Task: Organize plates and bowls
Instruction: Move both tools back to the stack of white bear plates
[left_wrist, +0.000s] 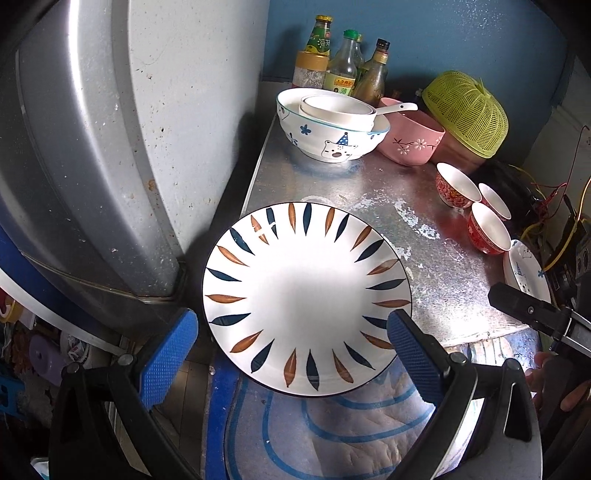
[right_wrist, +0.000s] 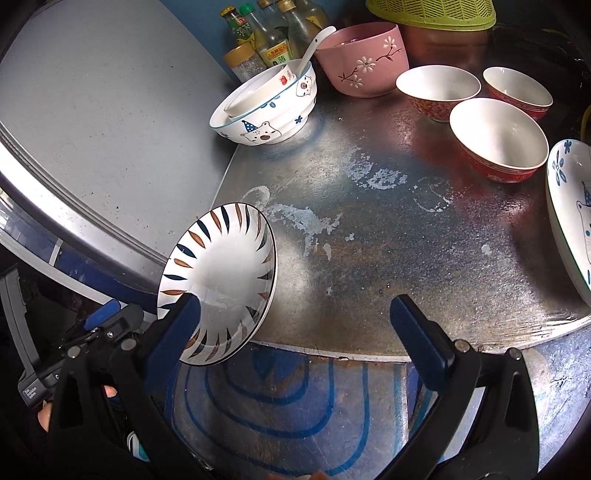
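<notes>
The left gripper (left_wrist: 291, 350) has its blue pads spread wide, and the leaf plate (left_wrist: 306, 295) sits between them, overhanging the near left corner of the metal counter (left_wrist: 369, 177); whether a pad touches it I cannot tell. The right gripper (right_wrist: 295, 328) is also spread and holds nothing, above the counter's front edge. Farther back are a bear bowl (right_wrist: 269, 110) with a smaller bowl and spoon inside, a pink bowl (right_wrist: 364, 59), three red bowls (right_wrist: 498, 140), and at the right edge a bear plate (right_wrist: 570, 214).

Leaf-patterned plate (left_wrist: 306, 299), white with blue and brown strokes, overhanging counter's front edge. Bear-print bowl (left_wrist: 317, 136) upright at rear, smaller white bowl (left_wrist: 338, 107) nested inside. Pink bowl (left_wrist: 412, 142) beside it. Three red bowls (left_wrist: 456, 190) grouped right. Bear-print plate (right_wrist: 570, 218) at far right edge.
</notes>
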